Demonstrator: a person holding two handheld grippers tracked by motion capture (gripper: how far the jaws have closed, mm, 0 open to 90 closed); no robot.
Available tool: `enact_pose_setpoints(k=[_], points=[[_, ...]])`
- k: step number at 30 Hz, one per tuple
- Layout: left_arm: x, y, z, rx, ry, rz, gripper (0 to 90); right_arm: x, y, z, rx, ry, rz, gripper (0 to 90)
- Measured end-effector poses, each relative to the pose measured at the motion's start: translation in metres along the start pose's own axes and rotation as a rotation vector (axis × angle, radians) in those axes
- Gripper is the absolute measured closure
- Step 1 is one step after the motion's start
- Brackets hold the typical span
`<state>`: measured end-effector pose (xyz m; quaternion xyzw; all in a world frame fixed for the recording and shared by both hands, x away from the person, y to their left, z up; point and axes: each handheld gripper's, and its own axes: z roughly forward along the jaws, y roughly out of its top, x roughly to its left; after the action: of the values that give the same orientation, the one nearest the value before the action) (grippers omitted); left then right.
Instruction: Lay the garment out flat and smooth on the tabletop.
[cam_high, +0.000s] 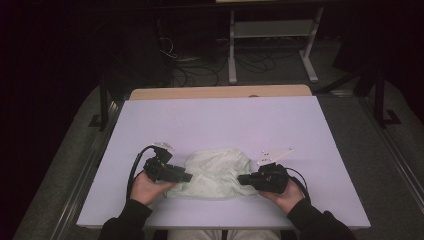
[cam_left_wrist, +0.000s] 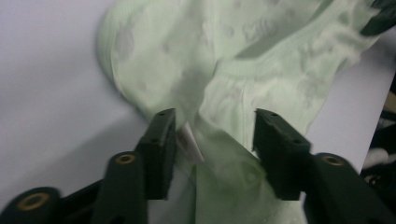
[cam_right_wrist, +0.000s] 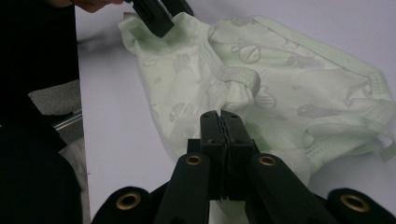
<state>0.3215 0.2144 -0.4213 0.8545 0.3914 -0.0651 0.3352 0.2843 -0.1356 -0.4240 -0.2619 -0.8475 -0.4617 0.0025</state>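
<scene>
Right gripper (cam_right_wrist: 220, 122) pinches green garment (cam_right_wrist: 261, 88) on table (cam_high: 220, 120).

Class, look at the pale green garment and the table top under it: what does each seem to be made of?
Garment: soft knitted cloth, probably cotton, matt; it creases, has ribbed hems and a faint print. Table top: smooth, matt, pale sheet, perhaps laminate or plastic; flat and even.

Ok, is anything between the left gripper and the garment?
Nothing visible. The left gripper has its jaws apart with a fold of the green garment already between them; only the bare table lies alongside.
</scene>
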Motion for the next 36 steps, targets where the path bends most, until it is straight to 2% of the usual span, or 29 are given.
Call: enact_pose_setpoints(k=[2, 3, 4, 5, 6, 7, 8, 9, 12, 14, 15, 17, 24, 26, 28, 31, 33, 36], points=[[0.0, -0.003, 0.0, 0.02, -0.001, 0.019, 68.4, -0.001, 0.0, -0.001, -0.003, -0.002, 0.006, 87.1], [-0.001, -0.004, -0.001, 0.019, 0.005, 0.024, 81.9, -0.002, 0.0, -0.002, -0.005, -0.005, 0.012, 87.2], [-0.001, -0.005, -0.002, 0.017, 0.006, 0.034, 81.9, -0.002, 0.0, -0.002, -0.005, -0.005, 0.012, 87.2], [-0.002, -0.006, -0.005, 0.004, 0.009, 0.046, 86.9, -0.002, 0.0, -0.002, -0.006, -0.006, 0.016, 87.1], [-0.001, -0.005, -0.008, -0.005, 0.006, 0.058, 87.6, -0.003, 0.001, -0.004, -0.01, -0.007, 0.018, 87.2], [-0.002, -0.004, -0.016, -0.048, -0.001, 0.067, 88.2, -0.005, 0.003, -0.007, -0.021, -0.012, 0.023, 87.2], [-0.002, -0.004, -0.016, -0.048, -0.001, 0.067, 88.3, -0.005, 0.003, -0.007, -0.021, -0.012, 0.023, 87.2], [-0.002, -0.002, -0.02, -0.075, -0.008, 0.07, 88.3, -0.006, 0.005, -0.009, -0.027, -0.014, 0.024, 87.2], [-0.004, 0.006, -0.033, -0.133, -0.027, 0.081, 88.5, -0.015, 0.017, -0.022, -0.067, -0.023, 0.038, 87.4], [-0.006, 0.016, -0.043, -0.163, -0.028, 0.1, 88.5, -0.026, 0.033, -0.037, -0.112, -0.023, 0.052, 87.4], [-0.007, 0.02, -0.047, -0.178, -0.03, 0.108, 88.5, -0.026, 0.033, -0.037, -0.112, -0.023, 0.052, 87.4], [-0.011, 0.033, -0.06, -0.22, -0.029, 0.122, 88.5, -0.03, 0.046, -0.045, -0.133, -0.028, 0.053, 87.4], [-0.025, 0.07, -0.097, -0.33, -0.016, 0.163, 88.5, -0.034, 0.094, -0.079, -0.182, -0.064, 0.01, 87.4], [-0.031, 0.078, -0.106, -0.354, -0.02, 0.178, 88.5, -0.033, 0.108, -0.093, -0.215, -0.069, -0.004, 87.4], [-0.039, 0.084, -0.115, -0.365, -0.011, 0.199, 88.5, -0.032, 0.111, -0.097, -0.224, -0.07, -0.007, 87.4], [-0.048, 0.087, -0.126, -0.388, -0.02, 0.213, 88.4, -0.028, 0.118, -0.109, -0.251, -0.066, -0.016, 87.4], [-0.057, 0.086, -0.134, -0.401, -0.033, 0.222, 88.3, -0.023, 0.121, -0.119, -0.269, -0.044, -0.017, 87.4], [-0.061, 0.079, -0.132, -0.397, -0.043, 0.232, 88.1, -0.019, 0.119, -0.122, -0.274, -0.033, -0.025, 87.4]])
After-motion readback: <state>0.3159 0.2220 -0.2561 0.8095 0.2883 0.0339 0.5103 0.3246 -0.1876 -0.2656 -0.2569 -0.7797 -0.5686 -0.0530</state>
